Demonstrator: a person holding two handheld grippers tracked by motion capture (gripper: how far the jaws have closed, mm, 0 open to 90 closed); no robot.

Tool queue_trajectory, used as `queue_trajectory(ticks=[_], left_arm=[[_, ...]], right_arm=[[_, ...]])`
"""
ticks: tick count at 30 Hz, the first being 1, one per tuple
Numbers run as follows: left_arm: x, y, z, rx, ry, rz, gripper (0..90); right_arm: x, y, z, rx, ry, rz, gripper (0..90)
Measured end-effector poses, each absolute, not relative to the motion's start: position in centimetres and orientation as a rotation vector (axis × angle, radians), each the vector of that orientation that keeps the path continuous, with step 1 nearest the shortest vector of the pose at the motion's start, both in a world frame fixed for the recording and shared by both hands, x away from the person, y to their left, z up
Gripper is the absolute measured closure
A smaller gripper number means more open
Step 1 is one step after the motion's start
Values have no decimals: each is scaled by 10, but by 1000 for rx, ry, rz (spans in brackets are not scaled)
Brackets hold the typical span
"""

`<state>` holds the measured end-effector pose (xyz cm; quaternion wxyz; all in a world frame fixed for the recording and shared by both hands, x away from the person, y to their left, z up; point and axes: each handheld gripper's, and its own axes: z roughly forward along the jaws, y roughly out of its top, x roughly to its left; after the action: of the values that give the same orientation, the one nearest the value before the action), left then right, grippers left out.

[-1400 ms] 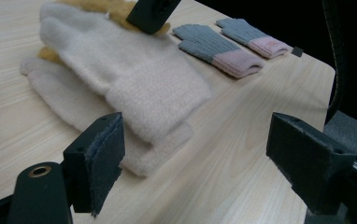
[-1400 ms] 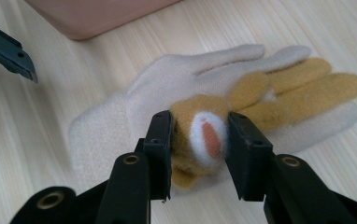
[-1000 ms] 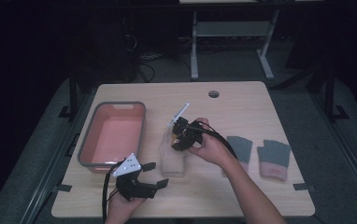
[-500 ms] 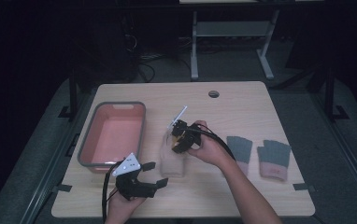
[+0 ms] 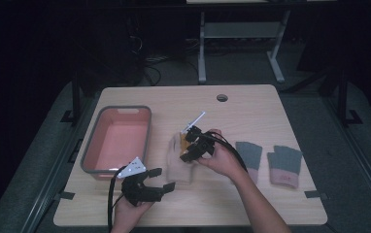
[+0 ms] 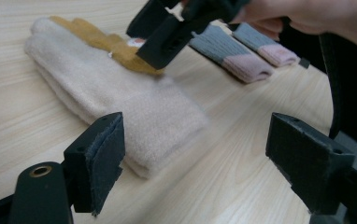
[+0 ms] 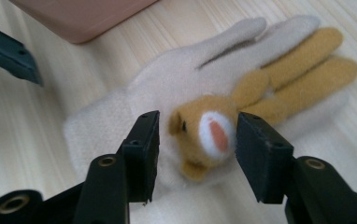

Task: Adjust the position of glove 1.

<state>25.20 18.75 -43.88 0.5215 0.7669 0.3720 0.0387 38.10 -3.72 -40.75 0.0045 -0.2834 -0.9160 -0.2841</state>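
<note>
Right gripper view looks down on the cream knitted glove with a tan animal face lying flat on the wooden table; the right gripper has just been opening its jaws, which straddle that face untouching, nearer than the left gripper, jaws apart.

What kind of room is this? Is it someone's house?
Probably a lab or workshop, not a home: a plain wooden table in a dark room, cables on the floor behind, and a bare metal stand.

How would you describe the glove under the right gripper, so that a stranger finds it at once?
On the wooden table, look just right of the pink tray. A cream glove lies flat there, under the right gripper. Unlike the two grey and pink gloves further right, it carries a tan animal face with long ears.
</note>
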Motion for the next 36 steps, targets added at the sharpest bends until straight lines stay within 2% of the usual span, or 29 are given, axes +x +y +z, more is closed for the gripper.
queue_trajectory(ticks=[9,13,23,36], left_arm=[[259,183,-436,1829,965,95,213],[265,180,-433,1815,999,85,248],[275,162,-439,1846,1094,72,238],[287,153,-459,1817,1286,43,222]], right_arm=[[375,-56,-407,-997,-2752,-961,423],[375,-65,-408,-1074,-2674,-1017,390],[372,-87,-423,-1269,-2465,-1088,380],[367,-81,-442,-1331,-2338,-1075,371]])
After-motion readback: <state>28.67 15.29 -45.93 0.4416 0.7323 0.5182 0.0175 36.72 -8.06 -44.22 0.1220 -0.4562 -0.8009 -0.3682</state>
